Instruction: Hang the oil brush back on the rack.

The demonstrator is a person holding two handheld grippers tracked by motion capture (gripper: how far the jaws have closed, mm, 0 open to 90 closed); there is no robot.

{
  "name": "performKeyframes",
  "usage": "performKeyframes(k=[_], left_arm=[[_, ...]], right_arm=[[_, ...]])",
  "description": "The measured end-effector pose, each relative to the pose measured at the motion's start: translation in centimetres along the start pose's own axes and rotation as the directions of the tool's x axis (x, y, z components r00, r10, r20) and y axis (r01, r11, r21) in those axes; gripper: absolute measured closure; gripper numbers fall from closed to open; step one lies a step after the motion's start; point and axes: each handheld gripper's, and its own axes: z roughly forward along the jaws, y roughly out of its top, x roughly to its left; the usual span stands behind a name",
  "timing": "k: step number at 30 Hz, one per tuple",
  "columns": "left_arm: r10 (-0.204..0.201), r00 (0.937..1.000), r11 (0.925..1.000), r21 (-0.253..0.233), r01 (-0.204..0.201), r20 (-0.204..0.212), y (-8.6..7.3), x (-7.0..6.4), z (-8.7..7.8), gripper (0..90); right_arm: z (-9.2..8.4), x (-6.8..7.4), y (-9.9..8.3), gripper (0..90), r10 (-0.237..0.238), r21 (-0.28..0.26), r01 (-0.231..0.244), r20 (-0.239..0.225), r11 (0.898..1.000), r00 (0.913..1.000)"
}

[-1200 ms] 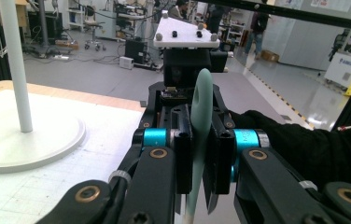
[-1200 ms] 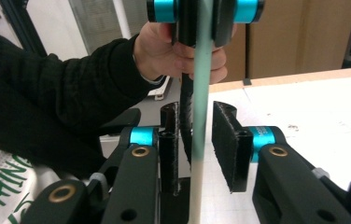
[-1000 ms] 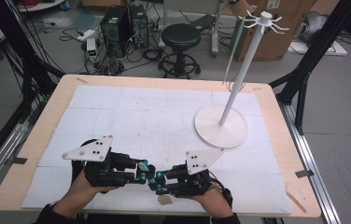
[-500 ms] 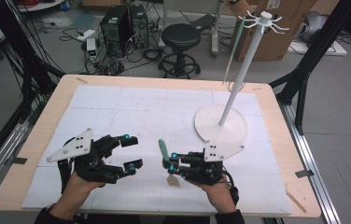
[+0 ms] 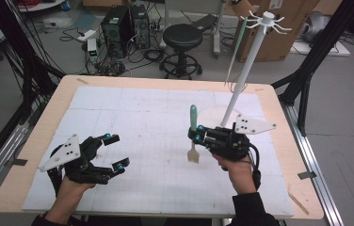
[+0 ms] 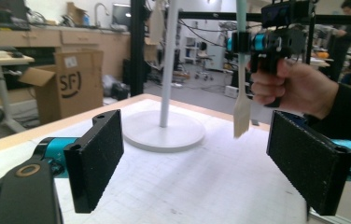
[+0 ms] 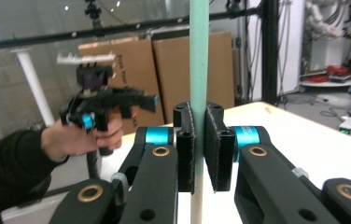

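Observation:
A spatula (image 5: pixel 193 120) with a green handle and a pale flat blade stands upright above the white mat, blade down. My right gripper (image 5: pixel 195 134) is shut on its handle, right of the table's middle; in the right gripper view the handle (image 7: pixel 199 56) rises between the closed pads. My left gripper (image 5: pixel 117 151) hovers open and holds nothing at the front left. Its wide-apart pads (image 6: pixel 96 158) frame the spatula (image 6: pixel 242 105) and the right gripper (image 6: pixel 257 42) farther off. A white hook stand (image 5: pixel 245 66) rises just behind the right gripper.
The stand's round base (image 5: pixel 210 115) sits on the mat (image 5: pixel 132 117) at the back right, and a long pale utensil (image 5: pixel 234 54) hangs from one hook. The wooden table edge (image 5: pixel 278 122) frames the mat. A stool (image 5: pixel 181 35) and boxes lie beyond the table.
The two grippers were together at the front middle. The left gripper let go, opened and moved left. The right gripper carried the spatula right and farther back, turning it upright.

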Motion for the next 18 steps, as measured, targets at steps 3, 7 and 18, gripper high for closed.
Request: performKeyframes(k=[3,7,18], left_arm=[[-0.002,0.9998,1.0000,0.006,0.002,-0.019,-0.5,0.3,-0.5,18.4],[-0.006,0.9992,0.9996,0.027,0.007,-0.039,-0.8,0.6,-0.9,18.3],[-0.002,0.9989,0.9996,0.028,0.004,-0.046,-0.8,0.7,-1.2,18.5]], right_arm=[[-0.8,-0.9,1.1,83.7,-0.001,-0.023,0.002,0.019,1.000,0.9998],[-2.0,-2.0,3.1,83.7,0.002,-0.033,0.000,0.052,0.999,0.9987],[-4.2,-4.5,7.1,83.6,-0.010,-0.088,0.021,0.127,0.996,0.9919]])
